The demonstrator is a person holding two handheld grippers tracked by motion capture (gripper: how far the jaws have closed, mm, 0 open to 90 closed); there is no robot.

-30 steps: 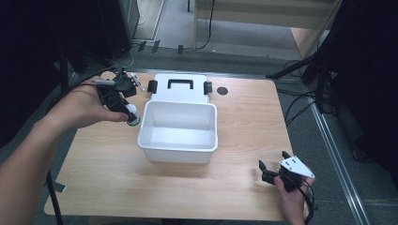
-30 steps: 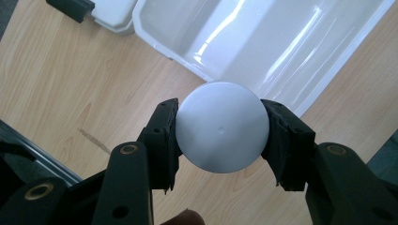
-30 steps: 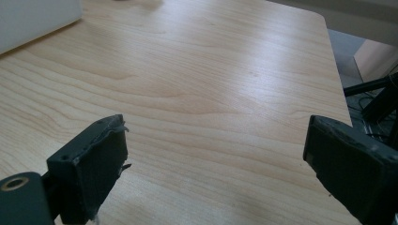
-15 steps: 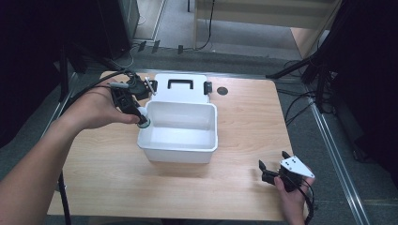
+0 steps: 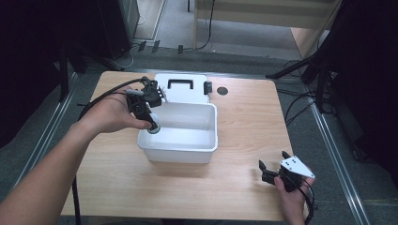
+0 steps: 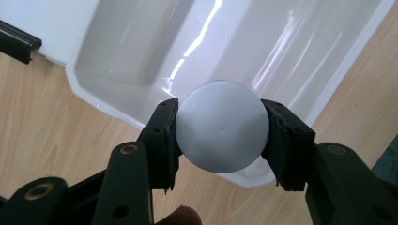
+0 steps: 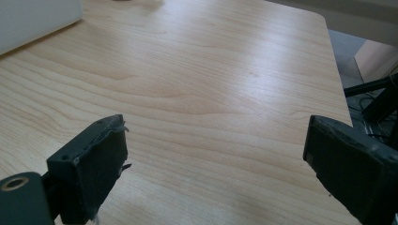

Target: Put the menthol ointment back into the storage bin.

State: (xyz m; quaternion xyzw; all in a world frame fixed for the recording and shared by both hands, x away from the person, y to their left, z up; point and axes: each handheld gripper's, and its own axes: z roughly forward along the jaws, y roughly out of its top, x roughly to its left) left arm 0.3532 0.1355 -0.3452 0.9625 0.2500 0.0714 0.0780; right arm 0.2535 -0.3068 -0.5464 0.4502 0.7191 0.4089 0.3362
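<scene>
Left gripper pinching pale round plastic disc, poised over near-left rim of white plastic bin; right gripper spread, idle, well right of bin.

The table is showing pale wood grain with a soft sheen. On it, the white plastic bin is looking glossy and smooth, catching bright streaks of light. Over the bin's rim, a matt, smooth grey disc is sitting between matt black plastic jaws with brass-coloured rivets.
</scene>
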